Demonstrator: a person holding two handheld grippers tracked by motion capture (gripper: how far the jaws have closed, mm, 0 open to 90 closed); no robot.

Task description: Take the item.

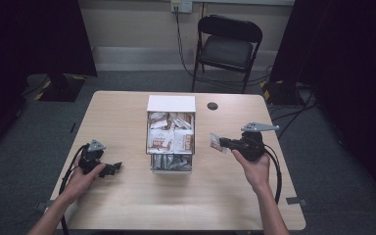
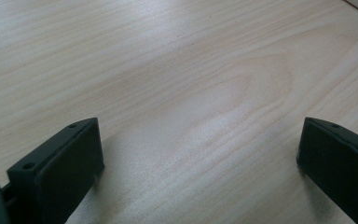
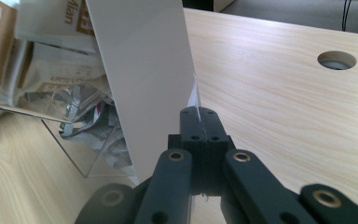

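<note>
The right gripper [image 1: 223, 144] is held above the table [image 1: 127, 196], its jaws pressed together on the edge of a packet [image 1: 217, 142] that sticks out from the tips toward the box [image 1: 171, 104]. In the right gripper view the jaws [image 3: 199, 122] meet with the packet's thin white sheet [image 3: 140, 70] standing up between them. The right hand [image 1: 254, 159] wraps the body from behind, forearm reaching in from the near edge, the grey plate [image 1: 259, 127] on top. Just past the tips stands the box, clear-walled, full of packets, with more in a clear drawer [image 1: 171, 163] below. A round hole [image 1: 212, 105] lies beyond.

The left gripper [image 1: 113, 168] sits low at the table, well apart from the box, its jaws spread wide over bare wood [image 2: 191, 93]. The left hand [image 1: 81, 178] grips it from behind, cable [image 1: 68, 171] looping back.
</note>
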